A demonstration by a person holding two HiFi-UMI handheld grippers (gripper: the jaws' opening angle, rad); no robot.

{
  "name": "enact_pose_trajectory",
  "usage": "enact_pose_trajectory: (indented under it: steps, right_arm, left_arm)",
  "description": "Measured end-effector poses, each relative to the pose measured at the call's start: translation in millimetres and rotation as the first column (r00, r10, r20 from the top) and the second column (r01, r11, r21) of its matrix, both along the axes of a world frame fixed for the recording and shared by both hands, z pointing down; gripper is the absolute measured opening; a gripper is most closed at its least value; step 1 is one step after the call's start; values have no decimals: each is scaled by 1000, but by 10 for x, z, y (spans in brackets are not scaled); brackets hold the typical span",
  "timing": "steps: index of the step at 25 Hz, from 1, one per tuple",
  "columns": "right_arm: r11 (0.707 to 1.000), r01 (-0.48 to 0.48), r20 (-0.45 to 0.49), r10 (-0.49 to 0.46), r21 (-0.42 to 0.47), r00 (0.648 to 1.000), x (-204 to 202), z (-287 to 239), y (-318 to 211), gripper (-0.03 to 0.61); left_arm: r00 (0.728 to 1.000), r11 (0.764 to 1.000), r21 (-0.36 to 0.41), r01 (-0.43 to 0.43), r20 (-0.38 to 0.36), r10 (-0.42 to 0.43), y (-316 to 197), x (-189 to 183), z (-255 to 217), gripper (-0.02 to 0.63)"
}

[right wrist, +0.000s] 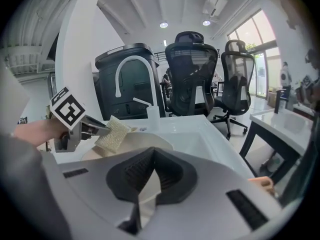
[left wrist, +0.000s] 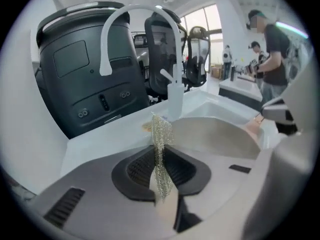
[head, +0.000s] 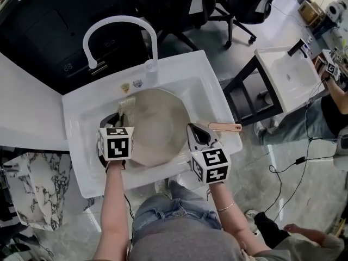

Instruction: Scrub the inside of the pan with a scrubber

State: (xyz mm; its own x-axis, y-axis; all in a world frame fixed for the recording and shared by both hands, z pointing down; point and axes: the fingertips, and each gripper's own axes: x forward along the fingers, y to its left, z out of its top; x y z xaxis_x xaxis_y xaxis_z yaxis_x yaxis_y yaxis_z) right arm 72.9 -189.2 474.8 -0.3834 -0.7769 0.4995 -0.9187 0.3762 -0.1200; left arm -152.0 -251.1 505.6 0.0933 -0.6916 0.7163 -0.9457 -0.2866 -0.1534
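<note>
The left gripper (head: 117, 119) sits at lower left of the head view, its jaws pinched on the scrubber (head: 127, 105), a thin glittery mesh pad standing upright between them in the left gripper view (left wrist: 161, 134). The right gripper (head: 198, 134), lower right of centre, has its jaws closed together with nothing between them. Its tip lies just beside the copper-coloured handle (head: 225, 126). Between the two grippers the grey pan (head: 157, 129) rests inside the white sink (head: 87, 118), with the scrubber over its upper left rim. Beyond, at the top of the frame, a white faucet (head: 117, 23) arches over the counter.
</note>
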Motion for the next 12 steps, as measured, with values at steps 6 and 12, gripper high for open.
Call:
enact_pose_trajectory:
  steps: [6, 12]
  right_arm:
    - [997, -70, -8, 70, 12, 998, 156, -48, 205, 11]
    - [993, -116, -18, 116, 14, 993, 254, -84, 358, 10]
  left_arm:
    - [973, 996, -27, -88, -217, 81, 131, 516, -86, 64]
    - [918, 970, -104, -220, -359, 170, 392, 1106, 77, 64]
